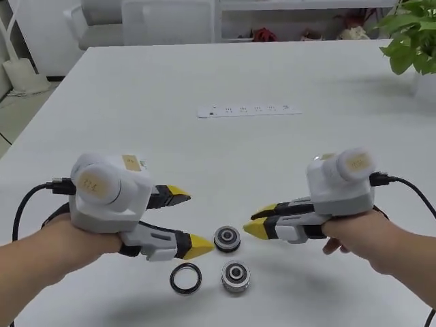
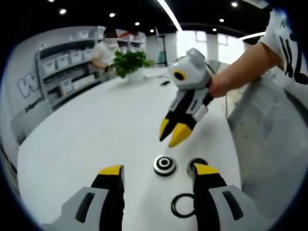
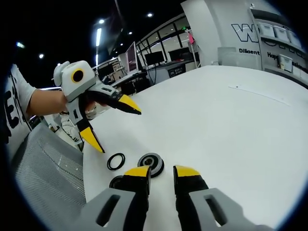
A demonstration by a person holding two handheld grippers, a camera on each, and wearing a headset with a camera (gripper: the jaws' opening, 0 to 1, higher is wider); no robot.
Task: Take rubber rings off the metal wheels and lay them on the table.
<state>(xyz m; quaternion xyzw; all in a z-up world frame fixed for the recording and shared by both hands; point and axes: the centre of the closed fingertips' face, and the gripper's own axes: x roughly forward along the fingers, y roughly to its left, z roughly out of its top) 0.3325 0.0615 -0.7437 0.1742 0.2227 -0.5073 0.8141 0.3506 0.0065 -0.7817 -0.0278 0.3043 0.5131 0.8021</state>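
Observation:
Two small metal wheels sit near the table's front edge. The farther wheel (image 1: 227, 238) (image 2: 164, 164) (image 3: 150, 162) carries a black rubber ring. The nearer wheel (image 1: 236, 276) looks bare metal on its rim; a jaw partly hides it in both gripper views. One loose black ring (image 1: 185, 278) (image 2: 183, 204) (image 3: 116, 161) lies flat beside it. My left gripper (image 1: 191, 221) (image 2: 159, 170) (image 3: 114, 125) is open wide, just left of the farther wheel. My right gripper (image 1: 252, 225) (image 2: 172, 134) (image 3: 162, 171) is open by a narrow gap, just right of that wheel. Both hold nothing.
A white power strip (image 1: 248, 110) lies flat at mid-table. A potted plant (image 1: 412, 34) (image 2: 130, 62) stands at the far right corner. The white table (image 1: 136, 122) stretches far ahead. A person stands by shelves in the background of the left gripper view.

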